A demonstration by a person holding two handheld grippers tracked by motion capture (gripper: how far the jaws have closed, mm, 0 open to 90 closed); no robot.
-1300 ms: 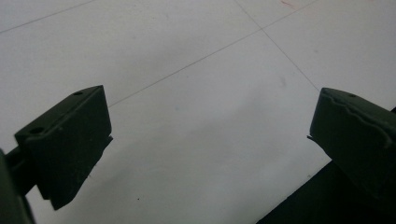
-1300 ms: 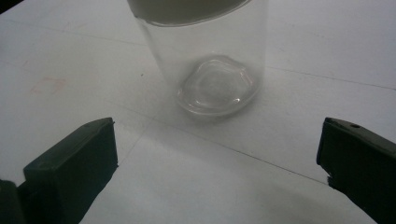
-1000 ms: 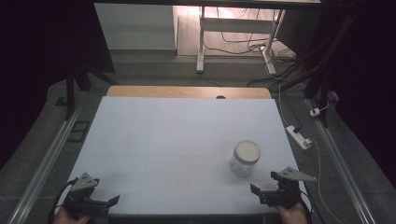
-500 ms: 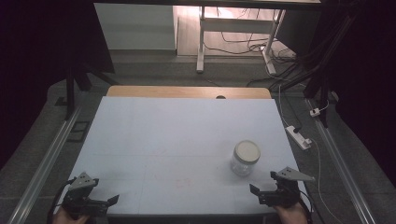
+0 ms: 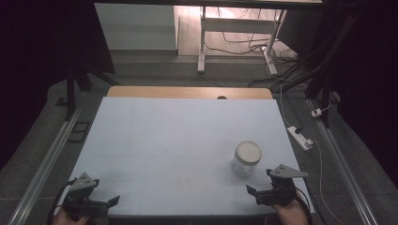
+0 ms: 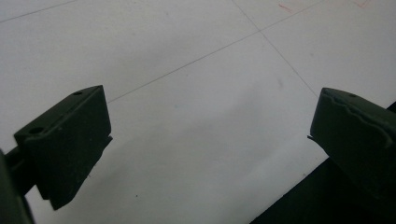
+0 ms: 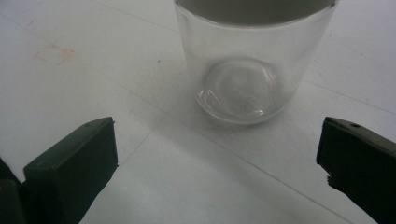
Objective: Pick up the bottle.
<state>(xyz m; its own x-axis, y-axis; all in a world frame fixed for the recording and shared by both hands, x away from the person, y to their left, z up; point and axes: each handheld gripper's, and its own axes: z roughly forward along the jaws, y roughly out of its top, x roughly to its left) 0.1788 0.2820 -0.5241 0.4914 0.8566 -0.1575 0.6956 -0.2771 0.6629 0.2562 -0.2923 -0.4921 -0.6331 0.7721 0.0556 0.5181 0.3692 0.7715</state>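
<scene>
You're working in a lab or test bay, not a home. The worktop [image 5: 187, 140] is a plain pale sheet marked with faint grid lines, framed left and right by metal rails [image 5: 44, 164]. On the grey floor to the right lies a power strip [image 5: 300, 137], and loose cables [image 5: 248, 40] sprawl under a white desk frame [image 5: 202, 37] at the far side. Dark surroundings close in around you.
</scene>
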